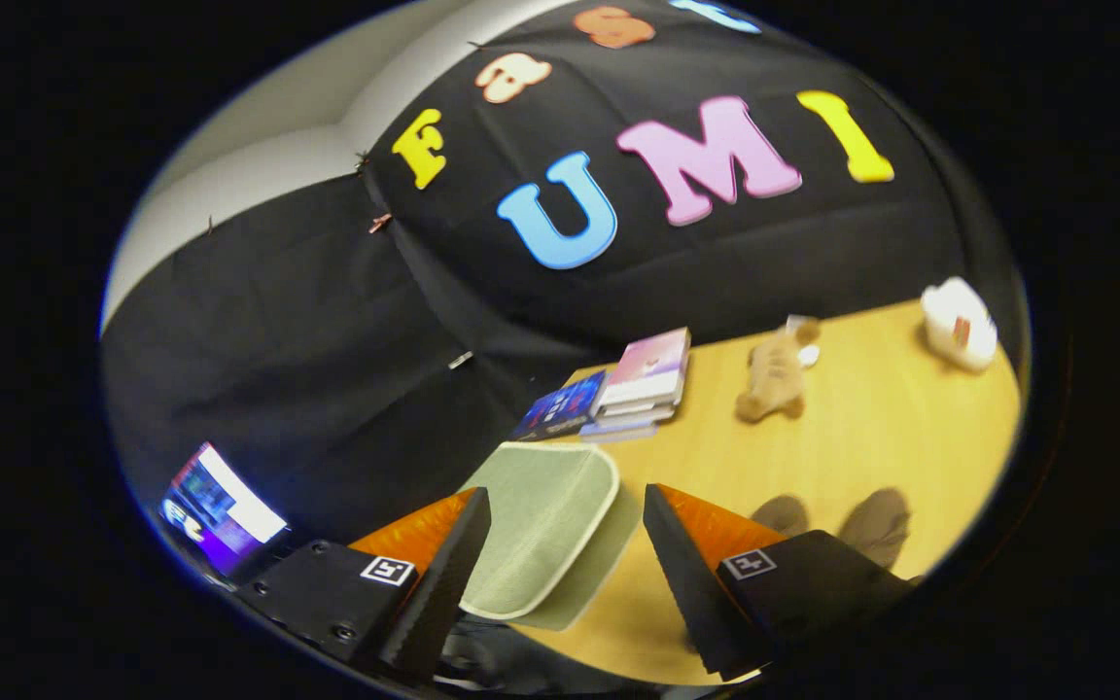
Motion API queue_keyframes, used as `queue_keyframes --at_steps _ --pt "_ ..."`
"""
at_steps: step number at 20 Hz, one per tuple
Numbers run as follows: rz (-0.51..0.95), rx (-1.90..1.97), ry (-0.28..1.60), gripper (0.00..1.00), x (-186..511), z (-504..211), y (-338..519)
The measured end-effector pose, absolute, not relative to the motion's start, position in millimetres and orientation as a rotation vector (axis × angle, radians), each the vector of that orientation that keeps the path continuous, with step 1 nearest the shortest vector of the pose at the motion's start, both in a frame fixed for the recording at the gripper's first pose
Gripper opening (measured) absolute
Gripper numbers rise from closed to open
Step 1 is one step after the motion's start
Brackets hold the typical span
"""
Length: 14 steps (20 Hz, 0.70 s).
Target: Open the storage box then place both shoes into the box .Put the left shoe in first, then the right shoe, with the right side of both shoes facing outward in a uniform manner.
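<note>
A pale green fabric storage box (545, 530) with white piping lies on the wooden table (871, 437), at its near left corner. My gripper (565, 494) is open and held above it, and the box shows in the gap between the two fingers, which touch nothing. Whether the box's lid is up or down I cannot tell. Far beyond the right finger, by the table's back edge, sits a white rounded thing (959, 324) with a red mark, possibly a shoe.
A stack of books (646, 381) and a dark blue book (560, 406) lie just beyond the box. A tan plush toy (774, 374) sits mid-table. A lit screen (220, 507) glows low on the left, off the table.
</note>
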State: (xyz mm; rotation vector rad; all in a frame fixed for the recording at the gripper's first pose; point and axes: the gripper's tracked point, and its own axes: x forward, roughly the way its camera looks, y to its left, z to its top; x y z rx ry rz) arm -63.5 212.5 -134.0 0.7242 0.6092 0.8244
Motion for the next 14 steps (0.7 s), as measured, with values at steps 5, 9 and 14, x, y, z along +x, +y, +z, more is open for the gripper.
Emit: queue_keyframes --at_steps 5,9,14 --pt "0.929 0.976 0.91 0.98 -79 -198 258" --pt "1.01 1.107 1.12 0.97 -97 -233 287" --pt "1.089 1.316 1.215 0.95 -102 -232 315"
